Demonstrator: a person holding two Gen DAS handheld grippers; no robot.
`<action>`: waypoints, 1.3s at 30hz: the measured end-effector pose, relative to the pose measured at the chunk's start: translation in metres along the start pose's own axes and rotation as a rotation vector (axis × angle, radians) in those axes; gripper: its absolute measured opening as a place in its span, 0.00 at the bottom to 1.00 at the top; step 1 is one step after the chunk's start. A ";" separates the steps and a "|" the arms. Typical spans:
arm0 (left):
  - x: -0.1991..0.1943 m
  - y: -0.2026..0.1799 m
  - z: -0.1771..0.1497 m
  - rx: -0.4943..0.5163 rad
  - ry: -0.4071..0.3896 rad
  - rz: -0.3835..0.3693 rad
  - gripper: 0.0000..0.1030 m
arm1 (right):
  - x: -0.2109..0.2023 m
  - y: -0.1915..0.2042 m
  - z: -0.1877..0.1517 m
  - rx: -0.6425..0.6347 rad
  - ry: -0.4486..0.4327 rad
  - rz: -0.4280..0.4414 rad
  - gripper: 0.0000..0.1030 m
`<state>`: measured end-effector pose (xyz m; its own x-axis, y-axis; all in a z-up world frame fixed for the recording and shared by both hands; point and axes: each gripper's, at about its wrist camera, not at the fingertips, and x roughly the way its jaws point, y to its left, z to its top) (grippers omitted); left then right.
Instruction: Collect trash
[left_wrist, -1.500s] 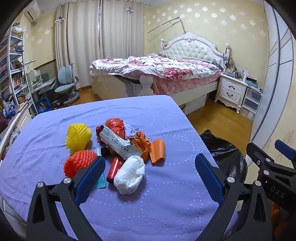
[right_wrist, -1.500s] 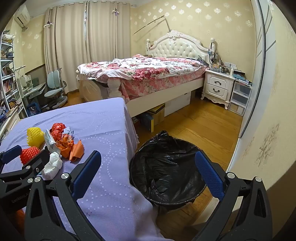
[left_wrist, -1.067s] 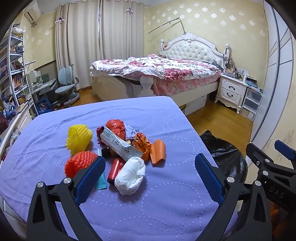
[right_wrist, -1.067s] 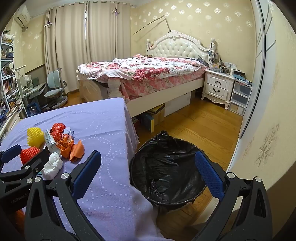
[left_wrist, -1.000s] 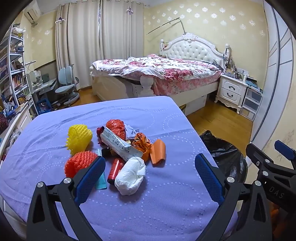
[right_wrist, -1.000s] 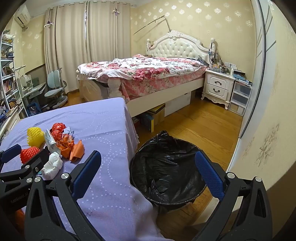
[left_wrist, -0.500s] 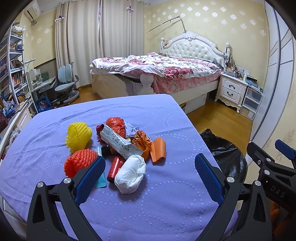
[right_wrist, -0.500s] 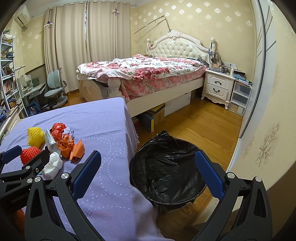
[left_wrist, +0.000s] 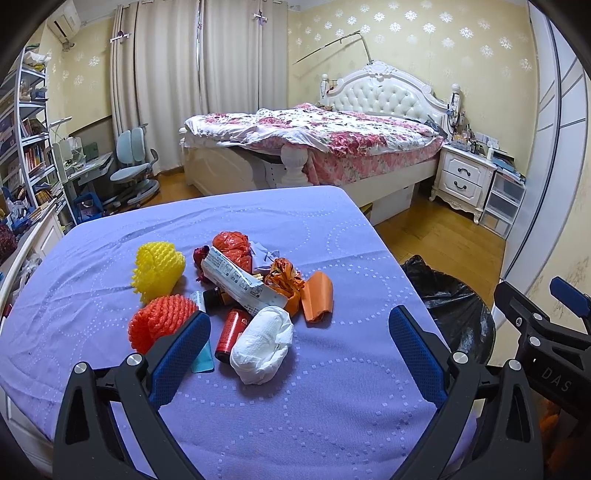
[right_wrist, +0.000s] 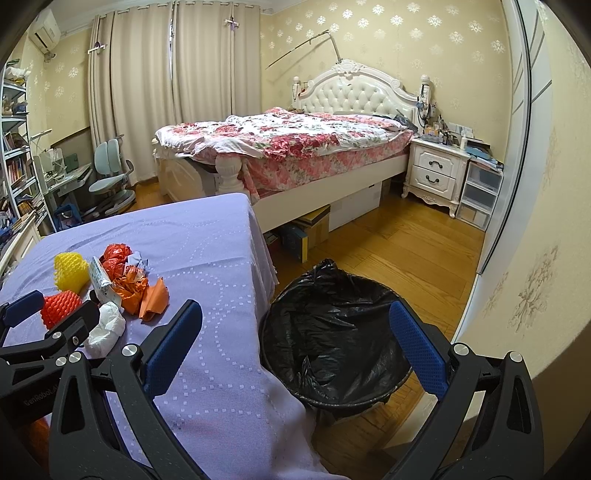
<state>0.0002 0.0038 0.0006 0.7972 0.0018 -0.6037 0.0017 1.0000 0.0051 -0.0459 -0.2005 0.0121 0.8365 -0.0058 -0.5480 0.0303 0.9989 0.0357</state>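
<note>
A pile of trash lies on the purple table (left_wrist: 332, 406): a white crumpled wad (left_wrist: 263, 344), a red can (left_wrist: 231, 330), an orange foam net (left_wrist: 160, 320), a yellow foam net (left_wrist: 158, 267), a white printed wrapper (left_wrist: 242, 282), an orange scrap (left_wrist: 317, 301) and a red bag (left_wrist: 232, 245). My left gripper (left_wrist: 295, 336) is open and empty, just short of the wad. My right gripper (right_wrist: 295, 332) is open and empty above the black-lined trash bin (right_wrist: 332, 332) beside the table. The pile also shows in the right wrist view (right_wrist: 122, 284).
The bin (left_wrist: 454, 314) stands on the wooden floor off the table's right edge. A bed (left_wrist: 332, 140), a nightstand (left_wrist: 463, 181) and plastic drawers (left_wrist: 502, 203) stand beyond. A desk chair (left_wrist: 133, 166) and bookshelves (left_wrist: 26, 147) are at the left.
The left wrist view has shifted slightly, with the trash pile sitting a little higher in frame. The right gripper has not visibly moved.
</note>
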 end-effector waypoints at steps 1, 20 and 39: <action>0.000 0.000 0.000 0.000 0.001 0.001 0.94 | 0.000 0.000 0.000 0.000 0.000 0.000 0.96; 0.003 0.003 -0.005 0.003 0.005 0.000 0.94 | 0.001 0.000 -0.001 0.000 0.001 0.000 0.96; 0.005 0.006 -0.009 0.005 0.010 0.002 0.94 | 0.001 0.001 -0.002 0.001 0.003 0.001 0.96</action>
<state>-0.0008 0.0098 -0.0094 0.7914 0.0042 -0.6113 0.0028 0.9999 0.0105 -0.0457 -0.1994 0.0101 0.8348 -0.0043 -0.5505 0.0297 0.9989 0.0374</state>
